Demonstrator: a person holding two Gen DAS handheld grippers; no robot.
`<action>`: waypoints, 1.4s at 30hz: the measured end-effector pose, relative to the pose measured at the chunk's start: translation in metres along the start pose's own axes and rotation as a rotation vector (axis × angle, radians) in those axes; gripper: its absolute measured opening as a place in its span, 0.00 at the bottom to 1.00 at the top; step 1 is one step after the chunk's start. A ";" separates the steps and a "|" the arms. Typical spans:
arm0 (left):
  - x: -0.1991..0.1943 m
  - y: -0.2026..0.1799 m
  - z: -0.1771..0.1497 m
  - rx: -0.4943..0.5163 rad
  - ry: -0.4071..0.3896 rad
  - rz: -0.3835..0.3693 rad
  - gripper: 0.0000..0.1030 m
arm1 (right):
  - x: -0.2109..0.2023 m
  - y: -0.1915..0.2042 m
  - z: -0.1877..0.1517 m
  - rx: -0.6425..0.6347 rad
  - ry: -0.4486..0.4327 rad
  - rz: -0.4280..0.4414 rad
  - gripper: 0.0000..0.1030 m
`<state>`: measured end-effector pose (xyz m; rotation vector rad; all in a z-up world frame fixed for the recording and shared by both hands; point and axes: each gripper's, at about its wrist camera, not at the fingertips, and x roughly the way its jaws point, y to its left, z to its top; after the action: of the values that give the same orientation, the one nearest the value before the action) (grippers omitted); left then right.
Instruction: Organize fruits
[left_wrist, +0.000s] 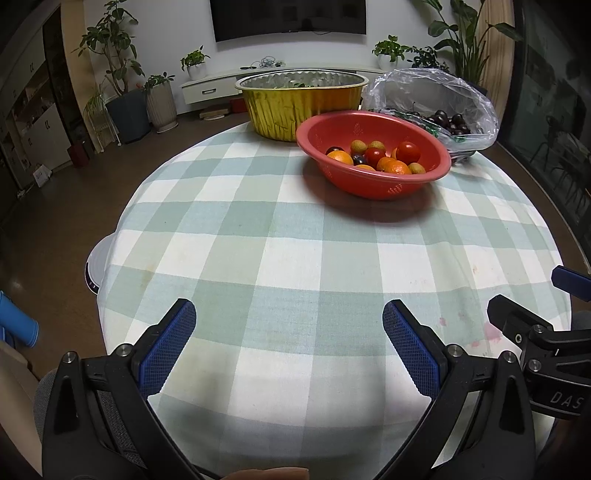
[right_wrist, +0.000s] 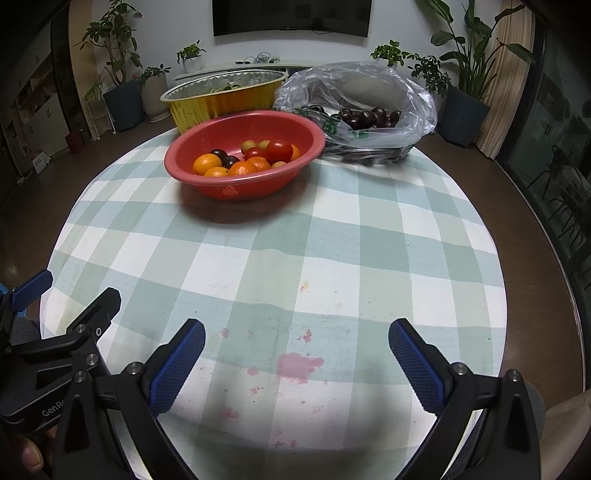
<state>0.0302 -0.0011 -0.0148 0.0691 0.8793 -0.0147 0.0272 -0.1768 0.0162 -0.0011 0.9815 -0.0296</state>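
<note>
fruit sits in a red bowl (left_wrist: 373, 155) at the far side of the round table, oranges (left_wrist: 340, 157), red tomatoes (left_wrist: 407, 151), a dark plum (left_wrist: 358, 160) and small tan fruits (left_wrist: 359, 146) heaped together. in the left wrist view the left gripper (left_wrist: 289, 343) hangs low over the near edge with its blue-padded fingers (left_wrist: 170, 347) spread wide and nothing between them; the right gripper's black body pokes in at the right edge, and a blue cylinder (left_wrist: 18, 321) shows low on the left, off the table. a gold foil tub (left_wrist: 303, 99) stands just behind the bowl, and a clear plastic bag (left_wrist: 436, 107) of dark cherries (left_wrist: 448, 122) lies to the bowl's right. in the right wrist view the right gripper (right_wrist: 297, 363) is likewise spread wide and empty near the table edge, with the left gripper's body at the lower left and a fingertip of the person at the bottom corner. this view alone shows a large pink stain (right_wrist: 299, 365) on the checked tablecloth (right_wrist: 332, 240), with smaller pink specks scattered round it; the left view catches only faint pink marks at its right. the cloth is green and white. beyond stand potted plants (right_wrist: 114, 55), a wall-mounted screen (right_wrist: 291, 16), a low white cabinet (left_wrist: 229, 83) and a brown floor.
</note>
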 end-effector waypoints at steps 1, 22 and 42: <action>0.000 0.000 0.000 0.000 0.001 0.000 1.00 | 0.000 0.000 0.000 0.000 0.000 0.000 0.99; 0.000 0.000 0.000 -0.001 0.002 -0.001 1.00 | 0.000 0.000 0.000 0.001 0.001 0.002 0.99; 0.001 0.000 -0.002 -0.004 0.007 0.010 1.00 | 0.001 0.001 0.000 0.001 0.001 0.003 0.99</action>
<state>0.0297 -0.0011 -0.0169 0.0704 0.8858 -0.0031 0.0273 -0.1763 0.0154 0.0016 0.9828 -0.0279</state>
